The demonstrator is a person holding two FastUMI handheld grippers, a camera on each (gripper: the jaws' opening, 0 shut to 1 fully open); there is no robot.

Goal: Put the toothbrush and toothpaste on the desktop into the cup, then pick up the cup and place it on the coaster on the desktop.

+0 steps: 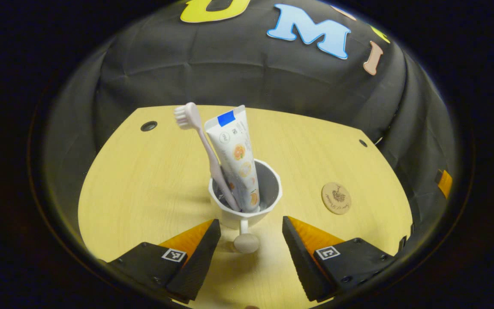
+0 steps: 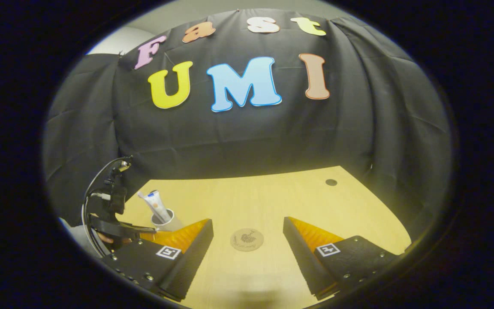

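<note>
A white cup (image 1: pixel 245 201) stands on the wooden desktop (image 1: pixel 152 180), holding a pale toothbrush (image 1: pixel 204 146) and a white toothpaste tube (image 1: pixel 236 154), both upright and leaning left. Its handle with a round knob (image 1: pixel 246 241) points at my left gripper (image 1: pixel 251 229), which is open just short of the cup, one finger on each side of the handle. A round brown coaster (image 1: pixel 336 198) lies to the cup's right. In the right gripper view the coaster (image 2: pixel 247 239) lies between the fingers of my open right gripper (image 2: pixel 248 231), and the cup (image 2: pixel 164 219) stands far left.
Black cloth walls close the desk at the back and sides. Small dark holes (image 1: pixel 149 125) (image 1: pixel 362 143) sit near the desk's far corners. In the right gripper view the other gripper's frame and cables (image 2: pixel 109 206) rise at the left beside the cup.
</note>
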